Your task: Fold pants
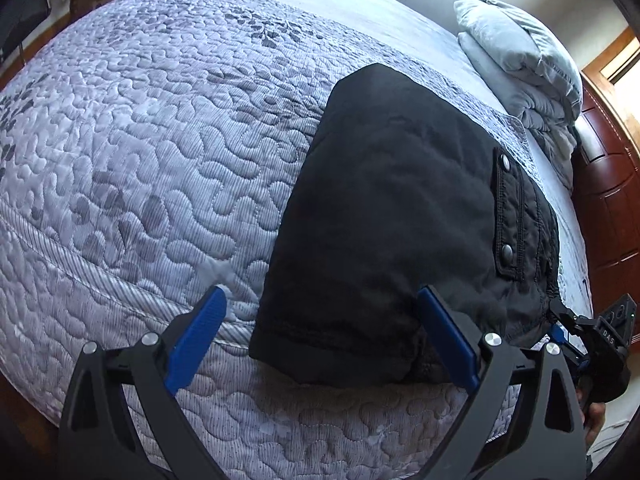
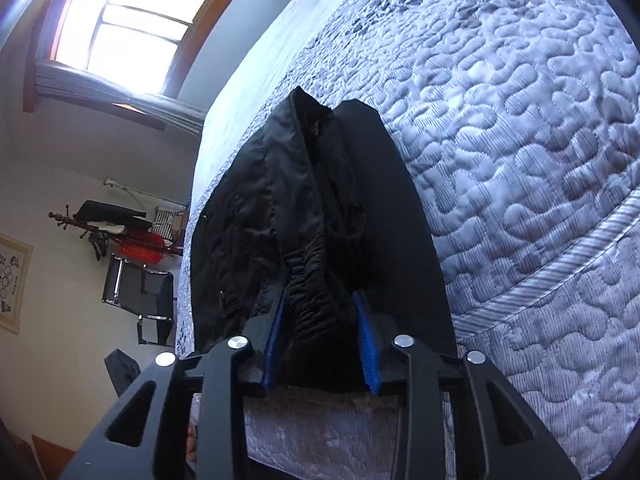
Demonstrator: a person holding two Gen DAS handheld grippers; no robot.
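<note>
- A pair of black pants (image 1: 384,216) lies folded into a thick rectangle on a bed with a quilted lavender bedspread (image 1: 140,140), close to the near edge of the mattress.
- The bundle's long axis runs away from the near edge toward a folded grey blanket (image 1: 520,60) at the far end of the bed.
- Left tongs (image 1: 320,340): spread wide and holding nothing. Their blue pads straddle the near left corner of the bundle, one pad over bare quilt, the other over the black cloth.
- Right tongs (image 2: 322,340): clenched on a gathered, crinkled bunch of the pants' near right edge, cloth pinched between both blue pads.
- In the left wrist view the right tongs appear at the bundle's lower right corner, beside a pocket flap with two metal snaps (image 1: 508,248).
- Both tongs sit at the same near short end; the pants stretch straight ahead of each. The right is the one in contact.
- Whether the right tongs grip every layer or only the top ones is hard to judge; the cloth is too dark.
- Likely next: the left tongs need to close on their corner so both lift together.
</note>
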